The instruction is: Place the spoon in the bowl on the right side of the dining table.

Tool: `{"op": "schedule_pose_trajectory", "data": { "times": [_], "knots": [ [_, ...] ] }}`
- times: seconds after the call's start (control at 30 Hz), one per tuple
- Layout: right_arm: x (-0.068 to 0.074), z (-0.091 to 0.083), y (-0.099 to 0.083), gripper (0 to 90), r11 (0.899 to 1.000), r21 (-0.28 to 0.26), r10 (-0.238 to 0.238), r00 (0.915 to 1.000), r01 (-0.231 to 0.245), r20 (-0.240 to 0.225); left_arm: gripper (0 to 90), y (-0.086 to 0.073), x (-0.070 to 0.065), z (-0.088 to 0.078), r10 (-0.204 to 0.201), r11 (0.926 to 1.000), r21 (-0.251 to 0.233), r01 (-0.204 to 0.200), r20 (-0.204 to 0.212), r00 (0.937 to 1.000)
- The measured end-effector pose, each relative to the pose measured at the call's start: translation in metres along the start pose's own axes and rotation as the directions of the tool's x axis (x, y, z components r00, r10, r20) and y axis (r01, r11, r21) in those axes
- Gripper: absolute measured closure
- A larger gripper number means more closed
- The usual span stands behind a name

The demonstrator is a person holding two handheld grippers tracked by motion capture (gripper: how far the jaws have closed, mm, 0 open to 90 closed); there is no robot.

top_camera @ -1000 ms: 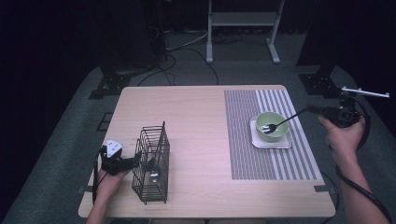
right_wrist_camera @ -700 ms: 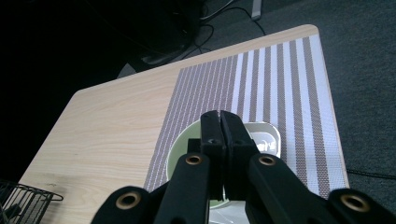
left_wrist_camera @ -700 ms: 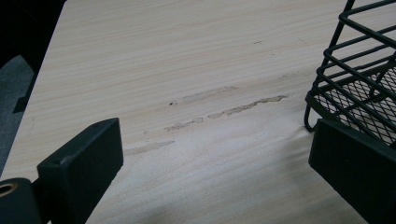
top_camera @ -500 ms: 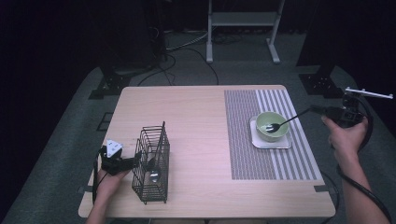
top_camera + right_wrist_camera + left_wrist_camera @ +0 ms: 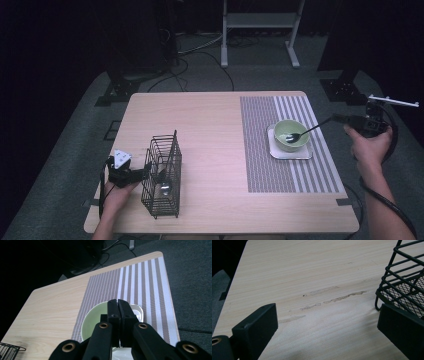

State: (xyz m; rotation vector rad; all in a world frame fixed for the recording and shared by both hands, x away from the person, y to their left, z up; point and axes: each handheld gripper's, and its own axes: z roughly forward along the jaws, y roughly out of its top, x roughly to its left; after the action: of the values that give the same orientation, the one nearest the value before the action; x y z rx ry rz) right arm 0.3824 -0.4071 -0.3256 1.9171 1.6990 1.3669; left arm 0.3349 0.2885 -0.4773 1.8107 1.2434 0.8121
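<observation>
Right gripper (image 5: pixel 334 118) clamped shut on dark long-handled spoon (image 5: pixel 303 133), its bowl inside pale green round bowl (image 5: pixel 291 135) on white square coaster (image 5: pixel 274 150), striped mat (image 5: pixel 260 150). Left gripper (image 5: pixel 145 169) wide open beside black wire basket (image 5: pixel 162 175). No legible writing.

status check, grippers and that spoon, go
Right gripper shut on spoon, its tip in green bowl. Left gripper open beside wire basket. Nothing in the way.
</observation>
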Motion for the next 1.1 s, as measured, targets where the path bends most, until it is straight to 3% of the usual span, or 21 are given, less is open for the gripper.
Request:
{"op": "schedule_pose_trajectory", "data": {
  "times": [0.63,1.1],
  "knots": [
    [-0.01,0.01,-0.005,88.6,1.0,0.008,0.022,0.9996,-0.022,0.019,2.1,0.0,0.0,0.0,-0.003,1.0,0.004,0.003,-0.001,1.0],
    [-0.015,0.02,-0.009,88.4,0.999,0.019,0.034,0.9994,-0.035,0.007,2.1,0.0,0.0,0.0,0.004,1.0,0.007,-0.004,0.0,1.0]
  ]
}}
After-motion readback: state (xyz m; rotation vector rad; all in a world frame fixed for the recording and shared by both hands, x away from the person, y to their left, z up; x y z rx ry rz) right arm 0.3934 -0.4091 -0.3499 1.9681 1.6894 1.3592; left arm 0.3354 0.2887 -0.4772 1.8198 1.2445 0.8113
